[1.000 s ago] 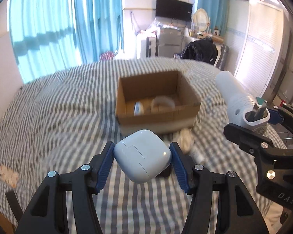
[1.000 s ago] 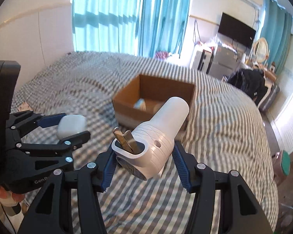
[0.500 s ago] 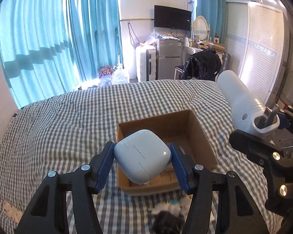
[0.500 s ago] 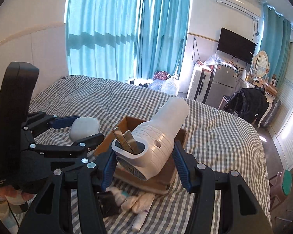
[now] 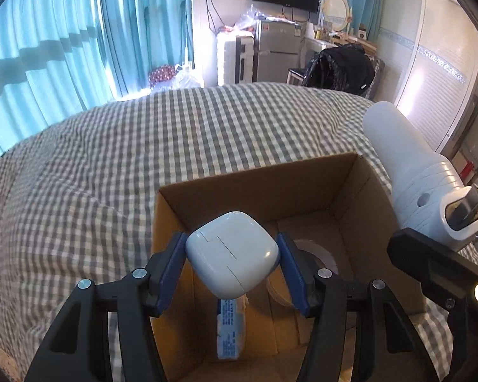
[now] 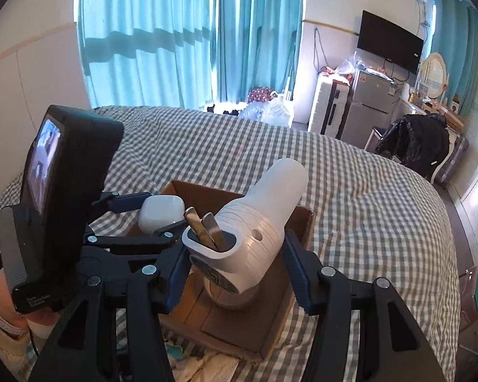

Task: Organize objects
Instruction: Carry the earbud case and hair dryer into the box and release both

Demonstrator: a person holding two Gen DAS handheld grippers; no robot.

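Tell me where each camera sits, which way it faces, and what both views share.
Left wrist: on the left tool, looking along its fingers and down into the cardboard box on the checked bed; it grips a white case; the right tool's frame enters at the right.
Right wrist: on the right tool, facing the curtains over the box; it grips a white plug adapter; the left tool and the person's hand show at left.
Shared: box, case, adapter, bed, television.

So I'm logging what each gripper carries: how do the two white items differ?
The white case in the left gripper is small, rounded and squarish; the white charger in the right gripper is long, cylindrical, with metal prongs. Both hang above the cardboard box.
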